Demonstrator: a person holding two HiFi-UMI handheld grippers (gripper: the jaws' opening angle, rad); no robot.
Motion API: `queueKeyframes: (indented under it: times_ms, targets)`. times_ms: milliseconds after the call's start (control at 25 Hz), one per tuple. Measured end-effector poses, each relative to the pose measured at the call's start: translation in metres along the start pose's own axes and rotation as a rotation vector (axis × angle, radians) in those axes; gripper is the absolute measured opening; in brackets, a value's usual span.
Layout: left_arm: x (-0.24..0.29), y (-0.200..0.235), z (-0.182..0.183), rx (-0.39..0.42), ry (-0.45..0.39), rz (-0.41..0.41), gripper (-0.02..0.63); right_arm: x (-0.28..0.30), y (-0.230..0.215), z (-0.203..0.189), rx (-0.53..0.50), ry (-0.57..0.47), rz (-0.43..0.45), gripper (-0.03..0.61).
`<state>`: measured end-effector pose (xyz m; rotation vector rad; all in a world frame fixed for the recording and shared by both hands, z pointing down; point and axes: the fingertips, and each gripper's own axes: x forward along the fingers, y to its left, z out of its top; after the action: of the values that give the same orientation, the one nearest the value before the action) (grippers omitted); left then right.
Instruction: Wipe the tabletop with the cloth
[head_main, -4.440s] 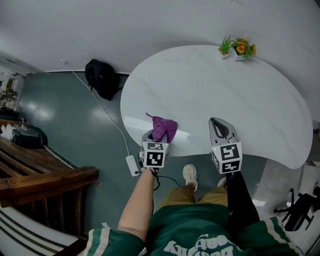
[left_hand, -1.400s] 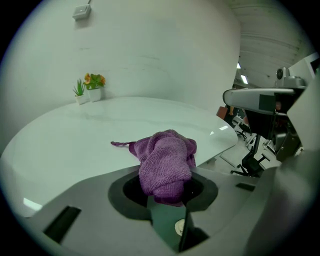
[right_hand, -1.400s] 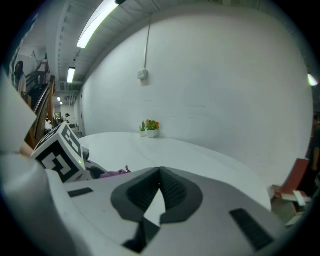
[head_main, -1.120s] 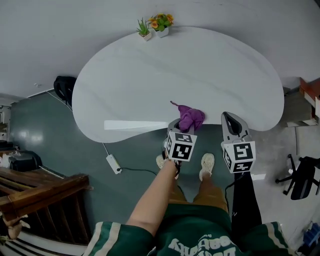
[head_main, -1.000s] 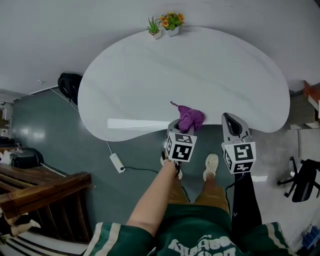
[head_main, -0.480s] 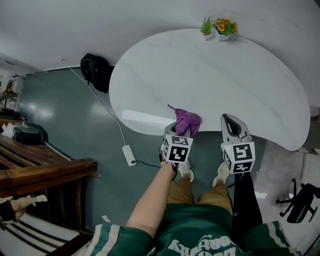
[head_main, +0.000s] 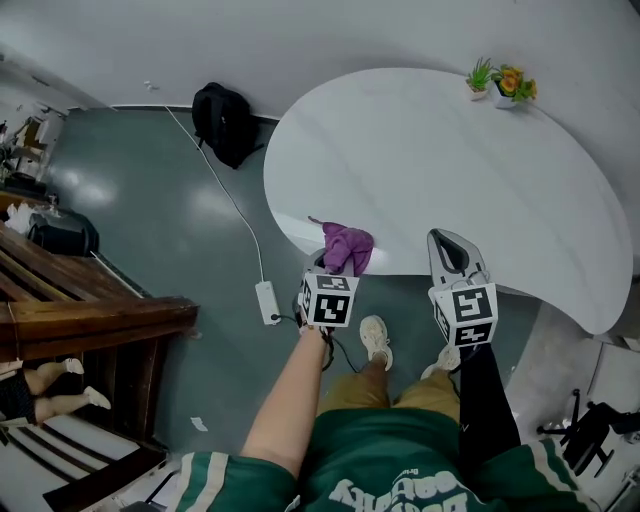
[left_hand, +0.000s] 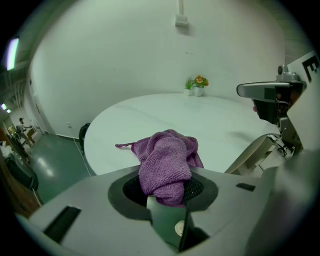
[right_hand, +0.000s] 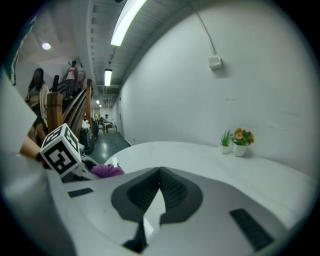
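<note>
At the lower centre of the head view, the left gripper (head_main: 328, 268) pinches a crumpled purple terry cloth (head_main: 347, 245) at the near left edge of the white rounded tabletop (head_main: 450, 170). Just right of it, the right gripper (head_main: 447, 248) hangs over the table's edge, jaws pressed together on nothing.

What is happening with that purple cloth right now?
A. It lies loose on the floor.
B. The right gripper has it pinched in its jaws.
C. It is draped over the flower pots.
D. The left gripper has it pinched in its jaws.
D: the left gripper view shows the purple cloth clamped between the jaws of the left gripper, while the right gripper has its jaws together on nothing.
</note>
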<state>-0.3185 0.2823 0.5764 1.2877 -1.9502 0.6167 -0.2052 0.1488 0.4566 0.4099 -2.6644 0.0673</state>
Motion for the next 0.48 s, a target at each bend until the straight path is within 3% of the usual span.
queueKeyframes:
  times_ms: [240,480]
  targets:
    - [-0.012,0.055,-0.016,-0.032,0.011,0.064,0.132,0.019,0.029,0.013,-0.029,-0.001,0.032,0.003]
    - [-0.01,0.056,-0.012,-0.026,0.02,0.048,0.129,0.013,0.018,0.028,-0.051,-0.008,0.012,0.003]
